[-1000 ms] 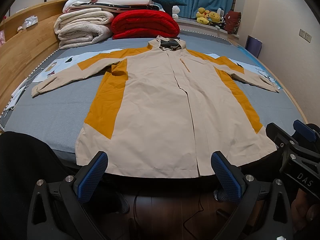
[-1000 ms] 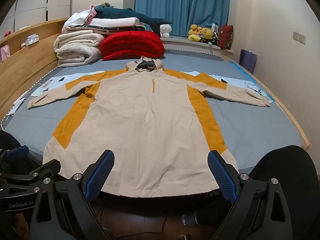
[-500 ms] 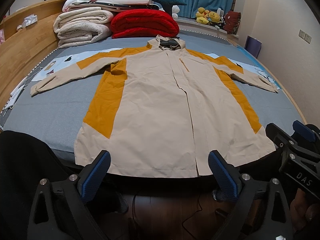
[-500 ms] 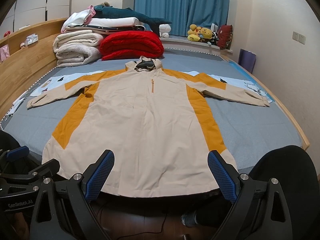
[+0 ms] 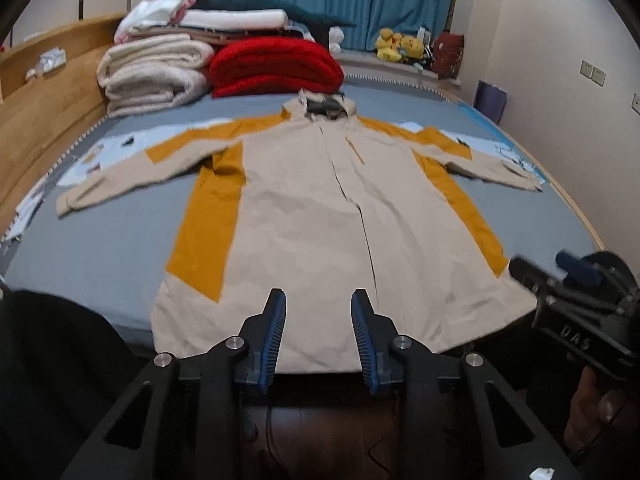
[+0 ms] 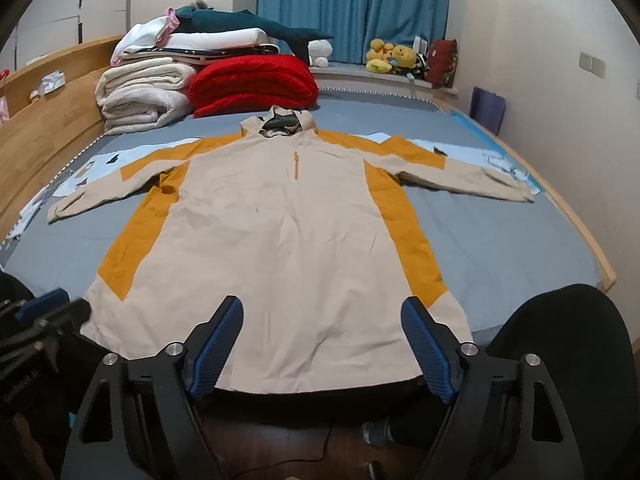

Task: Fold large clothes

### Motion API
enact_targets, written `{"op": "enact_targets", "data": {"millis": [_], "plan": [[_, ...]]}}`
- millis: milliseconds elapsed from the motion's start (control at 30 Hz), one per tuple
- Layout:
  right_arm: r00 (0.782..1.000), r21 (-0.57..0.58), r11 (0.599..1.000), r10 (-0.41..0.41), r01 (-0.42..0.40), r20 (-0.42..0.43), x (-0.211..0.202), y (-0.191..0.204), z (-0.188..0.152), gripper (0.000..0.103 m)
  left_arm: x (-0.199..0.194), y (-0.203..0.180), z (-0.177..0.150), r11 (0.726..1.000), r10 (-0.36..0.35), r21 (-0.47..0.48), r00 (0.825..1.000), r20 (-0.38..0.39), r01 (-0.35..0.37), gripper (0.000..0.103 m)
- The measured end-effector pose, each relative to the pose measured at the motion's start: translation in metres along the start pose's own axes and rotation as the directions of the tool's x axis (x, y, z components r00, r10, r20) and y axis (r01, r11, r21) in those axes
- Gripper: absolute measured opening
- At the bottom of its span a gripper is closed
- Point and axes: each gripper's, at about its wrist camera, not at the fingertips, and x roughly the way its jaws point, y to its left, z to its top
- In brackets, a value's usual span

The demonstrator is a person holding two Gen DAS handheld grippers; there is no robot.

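While the big coat (image 5: 320, 216) lies flat on the bed (image 5: 100, 248), front side up with both sleeves spread wide, no fold has been made yet. Its bottom edge is the part nearest to both grippers, and its hood is the far end, away from them.

The left gripper (image 5: 319, 336) hangs just past the bottom edge of the coat, near the middle. Its jaws have just been closing, and now only a small gap is left. Nothing is between them, and the blue pads do not seem to touch the cloth. The right gripper (image 6: 322, 344) hangs by the same edge, more toward its own side. Its jaws have closed a little too, but they stand wide apart and hold nothing.

What could go wrong? The jaws could snap shut in the air and miss the cloth, because they sit above the edge and not on it. A grab near the middle could also lift only the top layer, since the coat opens down the front. Then the fold would come out crooked. The cloth looks thin and smooth, so it might slip out of a weak pinch.

Both grippers tip down toward the bed, side by side. Beyond the coat, far from both grippers, sit a red blanket (image 5: 276, 64) and white blankets (image 5: 156, 76).
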Motion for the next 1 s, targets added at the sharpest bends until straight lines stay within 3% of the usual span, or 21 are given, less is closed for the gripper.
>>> {"op": "enact_targets", "data": {"millis": [267,467,600,833,1000], "plan": [[0.996,0.021,0.999,0.034,-0.032,-0.079,0.02,-0.004,0.021,0.055,-0.008,0.013,0.048,1.0,0.021,-0.024,0.989,0.147,-0.017,0.031],[0.991,0.023,0.999,0.032,-0.029,-0.127,0.056,0.003,0.045,0.051,0.023,0.031,0.093,0.999,-0.009,-0.048,0.972,0.234,0.021,0.031],[0.992,0.014,0.999,0.041,-0.04,-0.123,0.081,0.01,0.073,0.051,0.052,0.043,0.128,0.999,0.038,-0.047,0.963,0.265,-0.027,0.031],[0.999,-0.046,0.998,0.046,-0.045,0.019,0.118,0.023,0.163,0.051,0.109,0.094,0.184,0.993,0.089,-0.09,0.971,0.222,-0.07,0.031],[0.985,-0.09,0.996,0.034,-0.019,0.172,0.135,0.034,0.234,0.051,0.142,0.149,0.218,0.985,0.136,-0.132,0.972,0.193,-0.112,0.027]]}}
